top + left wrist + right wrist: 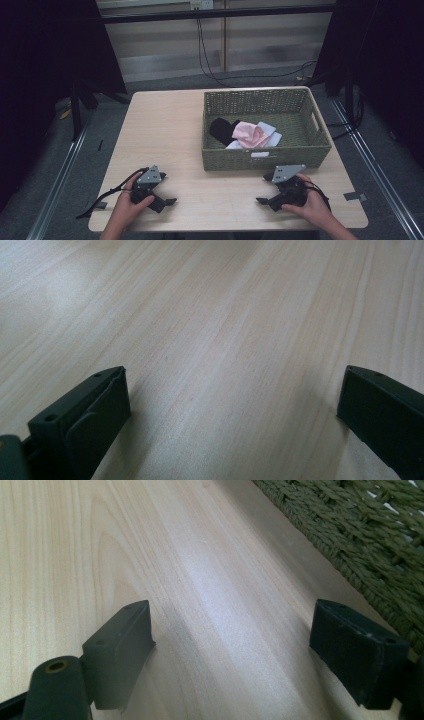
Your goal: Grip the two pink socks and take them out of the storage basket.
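Note:
Both grippers rest low on the light wooden table point(165, 130), each held in a hand near the front edge. My left gripper point(167, 189) is open, its black jaws wide apart over bare wood point(232, 375). On the other side, my right gripper point(264, 189) is also open with nothing between its jaws point(230, 607), just in front of a green woven basket point(260, 159). The basket's wall point(360, 525) runs close past the right jaw. Inside the basket lie a black cloth point(222, 129), a pink cloth point(250, 134) and a white cloth point(267, 131).
The basket takes up the table's right half. Bare wood spreads across the left half and along the front between the grippers. Black curtains and stands flank the table, and cables trail on the floor behind it.

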The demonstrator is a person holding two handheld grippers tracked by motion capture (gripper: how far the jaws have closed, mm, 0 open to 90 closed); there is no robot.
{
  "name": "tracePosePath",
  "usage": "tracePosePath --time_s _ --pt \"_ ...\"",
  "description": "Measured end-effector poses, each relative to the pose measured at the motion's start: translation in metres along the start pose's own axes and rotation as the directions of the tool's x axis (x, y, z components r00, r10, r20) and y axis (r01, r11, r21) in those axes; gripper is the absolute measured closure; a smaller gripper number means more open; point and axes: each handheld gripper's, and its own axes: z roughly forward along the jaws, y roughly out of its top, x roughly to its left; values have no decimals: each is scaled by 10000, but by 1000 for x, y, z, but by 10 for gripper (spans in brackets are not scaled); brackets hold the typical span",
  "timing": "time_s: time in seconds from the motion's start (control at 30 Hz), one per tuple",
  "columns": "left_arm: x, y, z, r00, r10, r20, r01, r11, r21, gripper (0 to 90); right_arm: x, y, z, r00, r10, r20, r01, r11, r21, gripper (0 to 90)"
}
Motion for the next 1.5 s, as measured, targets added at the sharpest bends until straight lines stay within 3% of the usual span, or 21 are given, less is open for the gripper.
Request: tracePosePath --time_s 0.2,0.4,0.77,0.83,1.1,1.5 --pt "0 0 0 10000 2 5 -2 10000 -16 0 0 2 -1 10000 -16 38 16 9999 163 174" --pt "0 0 0 10000 6 0 -6 10000 -19 0 0 9 -5 10000 -16 -52 20 9978 656 183" --pt "0 0 0 10000 5 0 -5 10000 -9 0 -8 43 -27 9987 -83 -513 159 9887 1489 203" --pt "0 0 0 10000 0 5 0 10000 -9 0 -10 49 -31 9985 -25 -540 128 9813 1920 205" --pt "0 0 0 10000 6 2 -6 10000 -8 0 -14 72 -43 9964 213 -818 27 9593 2823 213" --pt "0 0 0 10000 5 1 -5 10000 -5 0 -31 103 -61 9967 353 -733 -74 9367 3502 213"
